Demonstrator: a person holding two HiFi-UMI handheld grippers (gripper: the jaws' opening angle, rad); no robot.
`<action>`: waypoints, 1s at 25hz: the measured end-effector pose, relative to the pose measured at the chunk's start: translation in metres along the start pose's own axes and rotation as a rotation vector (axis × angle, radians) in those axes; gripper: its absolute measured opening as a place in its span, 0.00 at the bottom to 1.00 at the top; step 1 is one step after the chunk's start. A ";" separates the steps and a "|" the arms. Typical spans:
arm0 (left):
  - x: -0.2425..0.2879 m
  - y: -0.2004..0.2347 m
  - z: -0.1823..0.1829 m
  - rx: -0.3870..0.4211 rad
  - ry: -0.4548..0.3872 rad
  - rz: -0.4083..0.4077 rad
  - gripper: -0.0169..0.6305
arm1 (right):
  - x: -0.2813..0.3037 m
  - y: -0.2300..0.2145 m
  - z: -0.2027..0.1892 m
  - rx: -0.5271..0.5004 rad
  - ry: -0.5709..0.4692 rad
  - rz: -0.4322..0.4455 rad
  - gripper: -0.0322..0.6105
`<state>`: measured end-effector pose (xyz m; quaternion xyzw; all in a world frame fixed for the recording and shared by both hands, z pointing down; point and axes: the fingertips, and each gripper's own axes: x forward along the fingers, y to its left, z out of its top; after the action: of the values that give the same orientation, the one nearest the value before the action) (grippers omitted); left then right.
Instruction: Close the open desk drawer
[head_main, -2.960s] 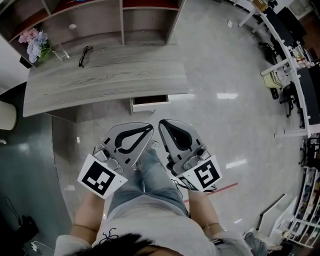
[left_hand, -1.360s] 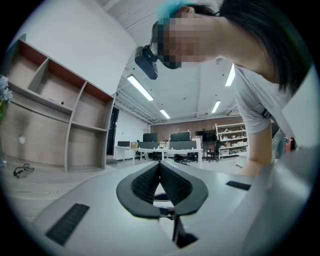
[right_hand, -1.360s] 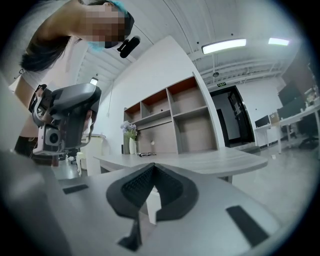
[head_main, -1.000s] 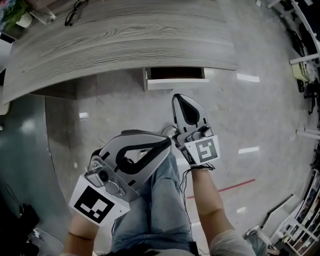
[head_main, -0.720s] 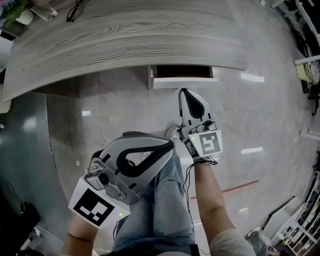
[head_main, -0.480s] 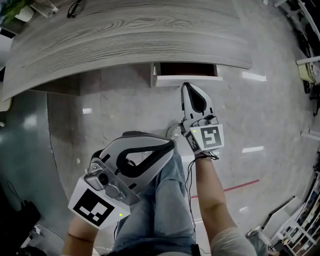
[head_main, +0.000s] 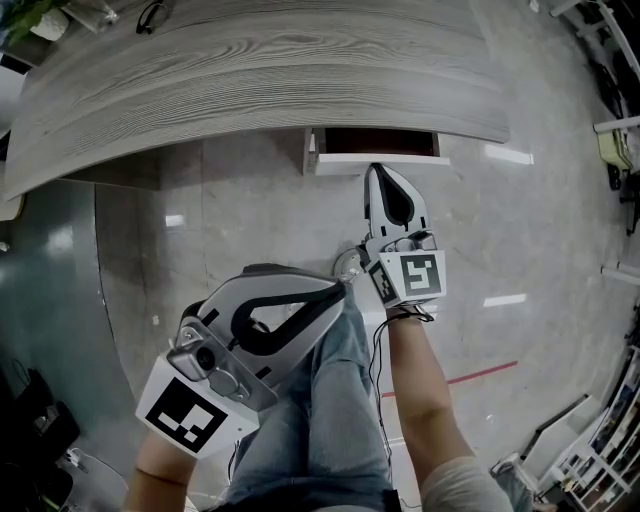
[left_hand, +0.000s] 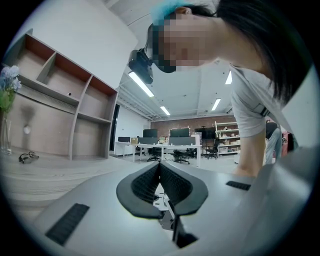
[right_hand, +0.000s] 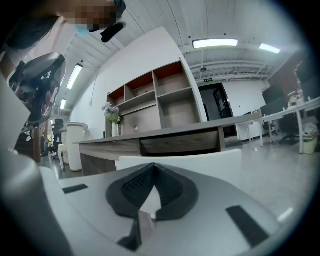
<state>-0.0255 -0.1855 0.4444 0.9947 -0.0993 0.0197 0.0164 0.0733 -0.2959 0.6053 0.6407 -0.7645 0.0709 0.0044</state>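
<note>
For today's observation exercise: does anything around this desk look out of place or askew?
Only the white drawer juts out from under the desk, open. The right hand-held gripper, jaws together, points at its front.

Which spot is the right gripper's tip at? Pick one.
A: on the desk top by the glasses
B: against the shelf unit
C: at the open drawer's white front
C: in the head view the right gripper, jaws together, points at the drawer, whose white front stands just past the tips.
</note>
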 end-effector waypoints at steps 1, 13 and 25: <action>0.000 0.001 0.000 0.000 -0.001 0.001 0.04 | 0.000 0.000 0.000 0.001 -0.002 -0.001 0.06; 0.000 0.010 -0.001 -0.006 0.000 0.033 0.04 | 0.025 -0.010 0.002 0.031 0.013 -0.027 0.06; 0.000 0.020 -0.002 -0.003 0.015 0.069 0.04 | 0.048 -0.018 0.004 0.017 0.034 -0.032 0.06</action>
<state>-0.0293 -0.2055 0.4474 0.9905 -0.1336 0.0277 0.0178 0.0828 -0.3461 0.6078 0.6515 -0.7534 0.0882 0.0133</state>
